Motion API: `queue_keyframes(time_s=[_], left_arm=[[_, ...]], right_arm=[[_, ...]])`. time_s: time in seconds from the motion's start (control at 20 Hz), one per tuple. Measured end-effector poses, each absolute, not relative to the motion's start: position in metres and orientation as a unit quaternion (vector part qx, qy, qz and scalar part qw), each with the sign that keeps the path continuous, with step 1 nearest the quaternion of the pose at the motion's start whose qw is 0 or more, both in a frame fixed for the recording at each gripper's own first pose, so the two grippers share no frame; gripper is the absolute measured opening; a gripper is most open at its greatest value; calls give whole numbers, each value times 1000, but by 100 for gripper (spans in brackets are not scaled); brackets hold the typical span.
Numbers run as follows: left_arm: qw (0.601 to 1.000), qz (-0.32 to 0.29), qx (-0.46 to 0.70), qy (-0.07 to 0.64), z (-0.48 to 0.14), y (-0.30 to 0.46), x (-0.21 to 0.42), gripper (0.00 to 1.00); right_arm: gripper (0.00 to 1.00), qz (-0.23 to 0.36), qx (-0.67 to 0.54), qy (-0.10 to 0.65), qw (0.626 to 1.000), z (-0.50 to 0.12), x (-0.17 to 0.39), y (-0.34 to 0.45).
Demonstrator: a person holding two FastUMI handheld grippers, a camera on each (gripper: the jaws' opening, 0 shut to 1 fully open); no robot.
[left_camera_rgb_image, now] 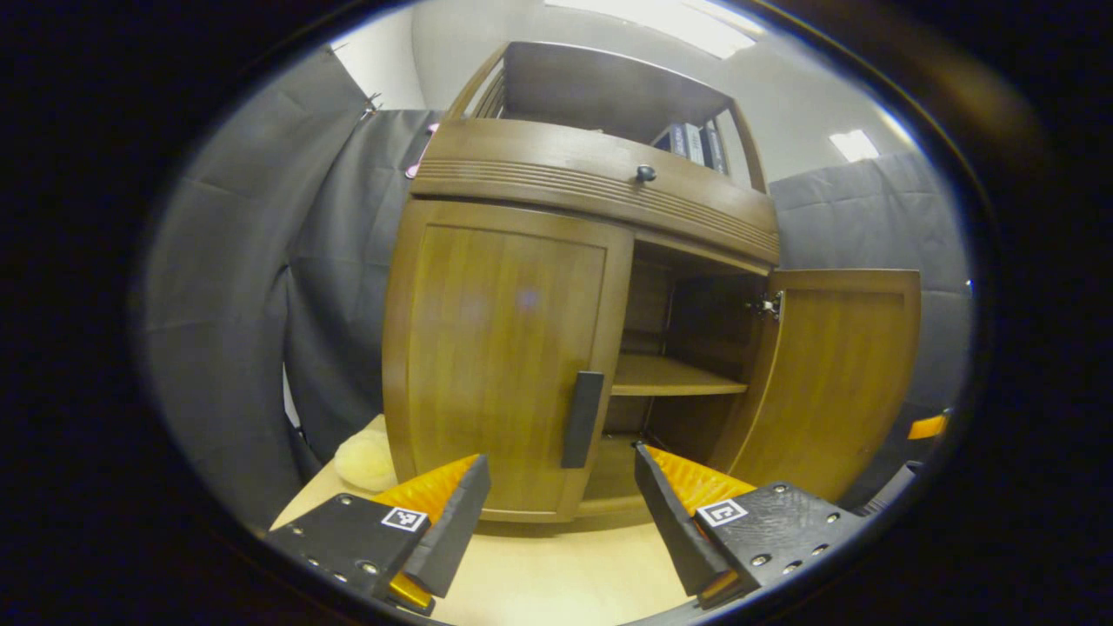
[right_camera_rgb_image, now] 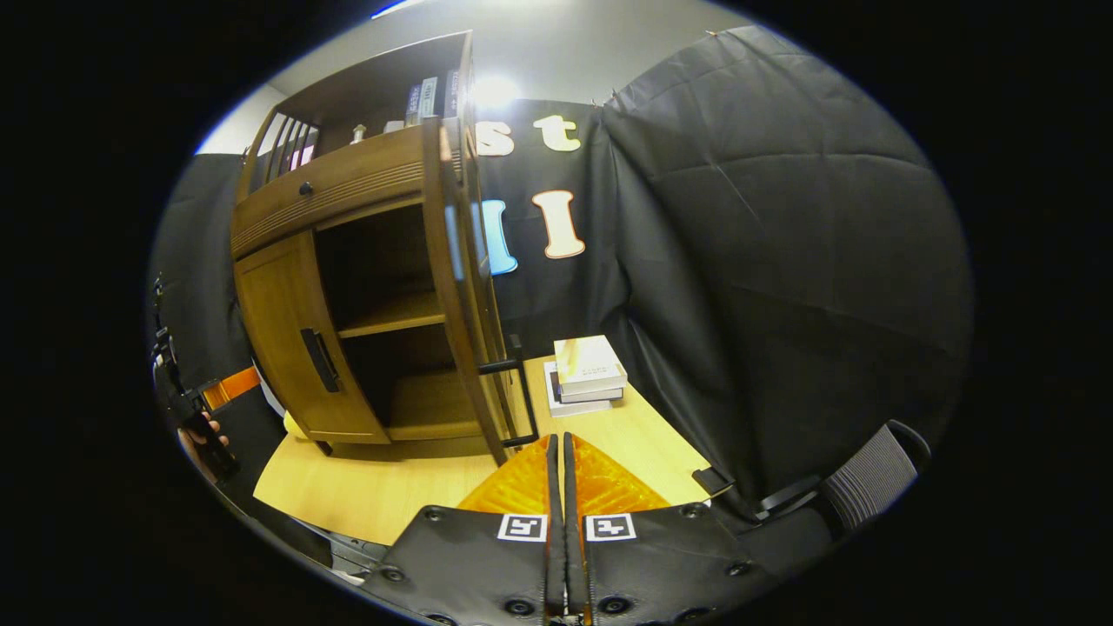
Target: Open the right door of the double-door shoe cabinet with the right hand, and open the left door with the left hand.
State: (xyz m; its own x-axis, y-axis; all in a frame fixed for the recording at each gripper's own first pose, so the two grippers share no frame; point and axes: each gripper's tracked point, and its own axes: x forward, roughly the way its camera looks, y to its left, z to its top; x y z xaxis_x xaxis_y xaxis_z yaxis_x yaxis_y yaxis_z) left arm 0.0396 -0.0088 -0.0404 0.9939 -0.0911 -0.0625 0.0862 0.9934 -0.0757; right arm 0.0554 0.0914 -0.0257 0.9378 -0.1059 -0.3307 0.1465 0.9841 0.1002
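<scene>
The left gripper point(left_camera_rgb_image: 561, 478) has its fingers spread wide apart with nothing between them, hovering above the light wooden table point(left_camera_rgb_image: 556, 574) just in front of the shoe cabinet point(left_camera_rgb_image: 591, 183). Between the fingers, a little farther off, sits the dark upright handle point(left_camera_rgb_image: 582, 419) of the left door point(left_camera_rgb_image: 500, 348), which is closed. The right gripper point(right_camera_rgb_image: 556, 461) has its fingers pressed together with nothing in them, held low over the table point(right_camera_rgb_image: 365, 487) near the edge of the right door point(right_camera_rgb_image: 452, 287). That door stands swung out wide, seen edge-on in the right gripper view, with its dark bar handle point(right_camera_rgb_image: 520, 391) just ahead of the fingertips. Inside the open half, a shelf point(left_camera_rgb_image: 665, 376) is visible. A knob point(left_camera_rgb_image: 645, 173) sits on the drawer front above the doors, and books point(left_camera_rgb_image: 696, 143) stand on the cabinet's top. A stack of books point(right_camera_rgb_image: 587, 374) lies on the table beside the open door. At the far left of the right gripper view, a hand point(right_camera_rgb_image: 200, 439) holds the other gripper.
</scene>
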Motion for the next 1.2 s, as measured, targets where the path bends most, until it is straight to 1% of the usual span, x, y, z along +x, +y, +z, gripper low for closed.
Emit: queue_keyframes(time_s=[0.05, 0.1, 0.15, 0.25, 0.3, 0.45, 0.6, 0.65, 0.8, 1.0, 1.2], left_arm=[[998, -45, -35, 34, -43, -1, 42, 100], [998, -46, -35, 34, -44, 6, 44, 96], [998, -49, -36, 33, -45, 13, 45, 100], [997, -56, -40, 33, -51, 24, 49, 100], [997, -60, -38, 34, -52, 29, 48, 100], [997, -60, -20, 36, -55, 52, 43, 100], [997, -55, -25, 46, -58, 73, 36, 100], [996, -57, -33, 55, -60, 75, 36, 100], [996, -59, -37, 52, -53, 67, 44, 100], [996, -73, -20, 49, -45, 37, 70, 100], [997, -57, -13, 54, -48, 2, 107, 100]], right_arm=[[0, -67, 60, 158, 983, -19, 55, 105], [2, -68, 55, 152, 984, -14, 52, 120], [2, -70, 45, 147, 986, -10, 53, 133], [3, -62, 23, 141, 988, -7, 58, 160], [0, -52, 17, 137, 989, -4, 63, 174], [37, -24, 35, 152, 987, -12, 78, 212], [61, -3, 46, 150, 988, -11, 94, 237], [69, 0, 49, 147, 988, -11, 99, 242], [93, 23, 41, 157, 986, -21, 114, 257], [93, 39, 32, 160, 986, -31, 139, 267], [93, 69, 17, 142, 987, -32, 170, 281]])
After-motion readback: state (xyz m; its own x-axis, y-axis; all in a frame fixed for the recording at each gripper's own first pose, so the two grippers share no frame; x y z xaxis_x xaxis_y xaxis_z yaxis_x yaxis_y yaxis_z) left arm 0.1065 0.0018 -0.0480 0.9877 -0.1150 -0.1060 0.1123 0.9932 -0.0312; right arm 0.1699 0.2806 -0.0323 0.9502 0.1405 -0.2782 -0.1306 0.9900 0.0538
